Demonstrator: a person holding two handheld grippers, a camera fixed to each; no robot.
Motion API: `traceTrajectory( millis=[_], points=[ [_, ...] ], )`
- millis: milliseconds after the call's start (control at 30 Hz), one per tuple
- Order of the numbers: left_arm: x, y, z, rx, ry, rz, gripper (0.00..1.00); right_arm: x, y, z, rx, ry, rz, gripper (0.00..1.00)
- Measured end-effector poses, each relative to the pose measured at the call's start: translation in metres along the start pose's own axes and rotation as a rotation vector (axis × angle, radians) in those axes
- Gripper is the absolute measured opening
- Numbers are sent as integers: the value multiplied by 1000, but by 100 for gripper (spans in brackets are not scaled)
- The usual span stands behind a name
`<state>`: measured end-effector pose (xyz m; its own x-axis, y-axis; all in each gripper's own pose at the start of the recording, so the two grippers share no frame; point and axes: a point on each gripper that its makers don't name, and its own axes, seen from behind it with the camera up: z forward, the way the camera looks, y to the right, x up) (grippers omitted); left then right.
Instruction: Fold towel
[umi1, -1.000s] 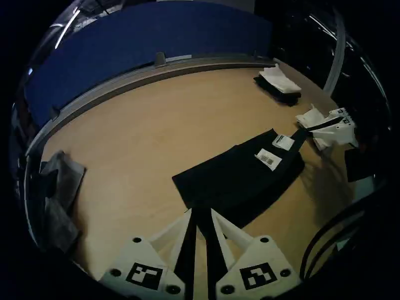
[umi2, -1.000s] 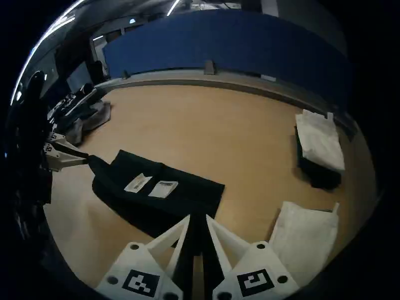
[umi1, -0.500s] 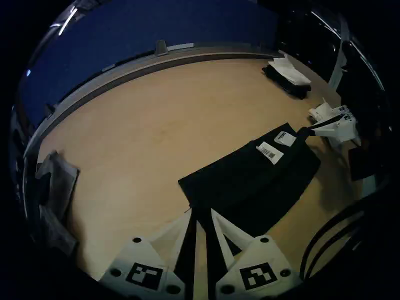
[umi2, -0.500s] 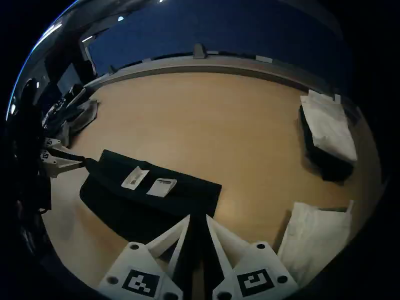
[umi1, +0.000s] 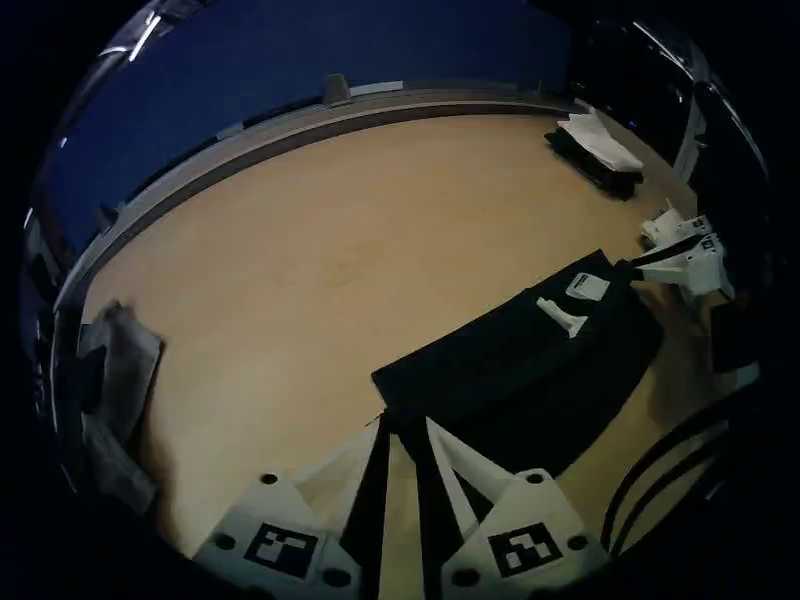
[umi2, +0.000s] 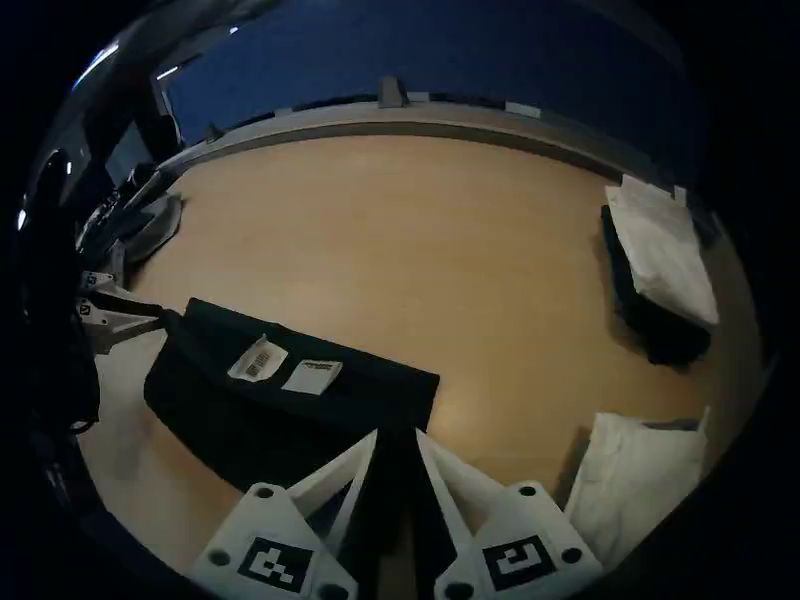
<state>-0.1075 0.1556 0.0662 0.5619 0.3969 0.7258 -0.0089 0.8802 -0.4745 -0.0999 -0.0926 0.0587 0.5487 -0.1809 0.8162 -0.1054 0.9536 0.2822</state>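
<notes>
Left gripper view has the left tool (umi1: 405, 432) low in front, its fingers drawn narrow and pinched on one near corner of the dark towel (umi1: 520, 365), which lies out across the wooden counter (umi1: 330, 250) with a second layer spread beneath the top edge. Off at the far corner the right tool (umi1: 690, 268) nips the cloth as well, so the top edge runs taut between the two. Compared with a second ago the towel sits further toward the right, and one of the two white labels (umi1: 586, 287) on it now stands curled up on edge instead of lying flat. The stack of folded cloths (umi1: 598, 152) at the back has likewise drifted rightward, while the grey cloths (umi1: 115, 365) stay at the left rim. From the right gripper view, that tool's fingers are just as close together on the other corner, the towel has slid lower and leftward, and the white cloth (umi2: 640, 480) near the right edge sits closer to the rim than before.
</notes>
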Motion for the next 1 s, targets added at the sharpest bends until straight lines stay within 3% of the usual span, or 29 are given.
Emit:
traceTrajectory(
  millis=[200,333,533,667,800,867,1000],
  points=[
    [3,-8,5,32,1,4,28,1,7,2,-33,0,2,34],
    [6,-15,6,54,10,3,38,3,11,5,-56,7,2,43],
    [11,-24,6,84,27,-2,45,9,17,6,-83,28,13,55],
    [15,-29,4,102,39,-3,51,13,20,5,-96,39,9,69],
    [18,-30,1,99,47,-12,61,17,22,2,-104,53,5,86],
    [19,-31,-1,95,52,-21,70,19,24,1,-108,62,8,89],
    [21,-32,-4,102,65,-36,80,23,26,-3,-116,78,16,100]
  ],
)
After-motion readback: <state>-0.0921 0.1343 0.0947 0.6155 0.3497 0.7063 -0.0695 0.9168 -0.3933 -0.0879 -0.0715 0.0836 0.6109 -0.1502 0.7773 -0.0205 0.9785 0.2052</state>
